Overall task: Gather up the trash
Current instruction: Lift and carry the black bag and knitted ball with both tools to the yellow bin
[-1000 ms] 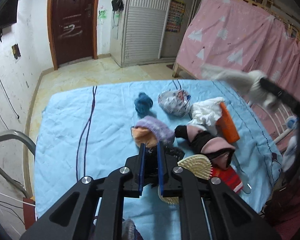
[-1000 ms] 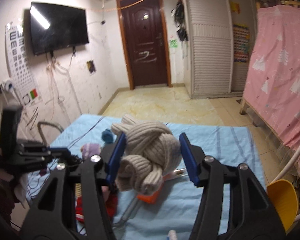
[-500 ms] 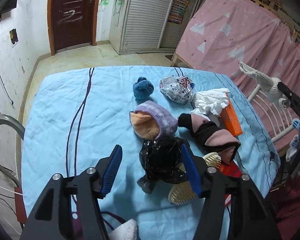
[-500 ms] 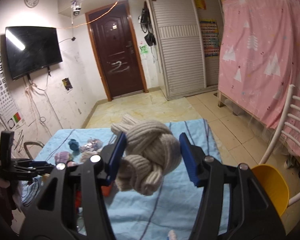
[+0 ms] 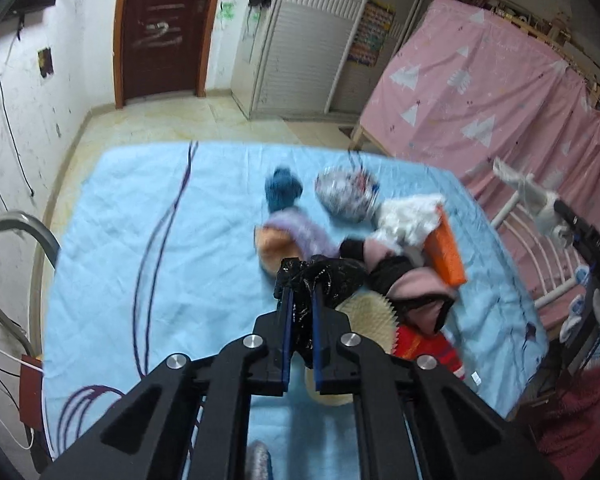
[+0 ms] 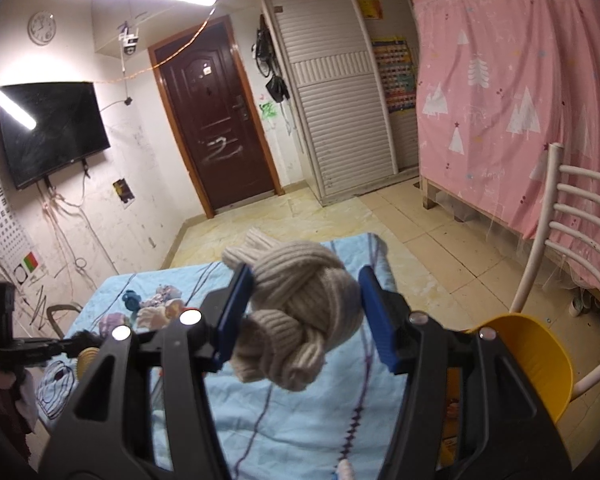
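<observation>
Right now the left gripper [image 5: 300, 300] has its blue-lined jaws pinched together on a crumpled black plastic bag [image 5: 324, 276], glossy and wrinkled, which bunches out above the tips; the jaws have just been closing with the bag between them. It sits over the pale blue sheet [image 5: 140, 240], a thin cotton-looking cloth with dark curling lines, toward its right edge.

Around the bag lies a soft heap. A fuzzy lilac and peach knit piece [image 5: 292, 236] touches it on the far side. Beyond that is a small teal woolly ball [image 5: 282, 192], and beside it a round, crinkly printed plastic bundle [image 5: 346, 196]. To the right are white crumpled cloth [image 5: 408, 220], a flat orange box [image 5: 446, 252] lying tilted, and pink and black fabric [image 5: 412, 284] folded loosely. A cream oval brush [image 5: 370, 320] with short bristles lies just beside the bag, with something red and striped [image 5: 424, 348] next to it.

Meanwhile the right gripper [image 6: 304, 320] is clamped on a beige ribbed knit knot [image 6: 300, 316], thick and tightly twisted, held in the air above the sheet's right edge. A smooth yellow plastic bin [image 6: 536, 352] stands just right of it, beside a white metal chair [image 6: 560, 248] with curved rails.
</observation>
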The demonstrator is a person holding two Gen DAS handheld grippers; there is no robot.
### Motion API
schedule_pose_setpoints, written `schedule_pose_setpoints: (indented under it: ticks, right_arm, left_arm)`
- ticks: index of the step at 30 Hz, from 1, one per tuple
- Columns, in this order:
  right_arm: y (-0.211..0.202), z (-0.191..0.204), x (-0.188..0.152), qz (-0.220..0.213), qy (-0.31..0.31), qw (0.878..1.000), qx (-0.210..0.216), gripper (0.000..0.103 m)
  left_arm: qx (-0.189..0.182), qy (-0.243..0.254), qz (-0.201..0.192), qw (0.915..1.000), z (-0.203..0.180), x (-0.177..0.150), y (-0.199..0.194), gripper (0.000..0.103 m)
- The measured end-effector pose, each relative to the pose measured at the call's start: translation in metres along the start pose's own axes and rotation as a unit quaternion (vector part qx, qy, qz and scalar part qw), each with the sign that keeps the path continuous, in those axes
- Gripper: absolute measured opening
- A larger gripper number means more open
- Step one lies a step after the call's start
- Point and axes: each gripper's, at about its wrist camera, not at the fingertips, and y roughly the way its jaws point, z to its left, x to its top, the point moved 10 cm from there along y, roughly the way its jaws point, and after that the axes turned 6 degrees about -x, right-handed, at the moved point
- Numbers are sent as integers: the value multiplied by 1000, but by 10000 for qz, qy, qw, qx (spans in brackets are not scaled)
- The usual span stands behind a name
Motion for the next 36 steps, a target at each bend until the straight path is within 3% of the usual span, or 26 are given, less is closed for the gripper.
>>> schedule_pose_setpoints:
  ticks: [9,20,26,29,36]
  right_arm:
    - [-13,-61,-3,-149,517,9984,-175,54]
    - [-26,-148,-16,-163,866,9938,-682,54]
    - [-21,-187,-26,-41,976,9907,-946,55]
    - [-16,-200,-31,-9,1112,9888,-991,65]
    - [-34,-235,-25,-275,1507,9798,-1282,66]
  left_arm:
    - [-21,519,-358,9980,-62,44,-19,0]
    - [-846,1467,-307,9851,-233,66,31,0]
    - [-1225,1775,-124,9764,-313,60,69,0]
    - [-1385,1915,6,9717,-352,52,91,0]
    - [-1614,2219,361,9609,-433,24,148,0]
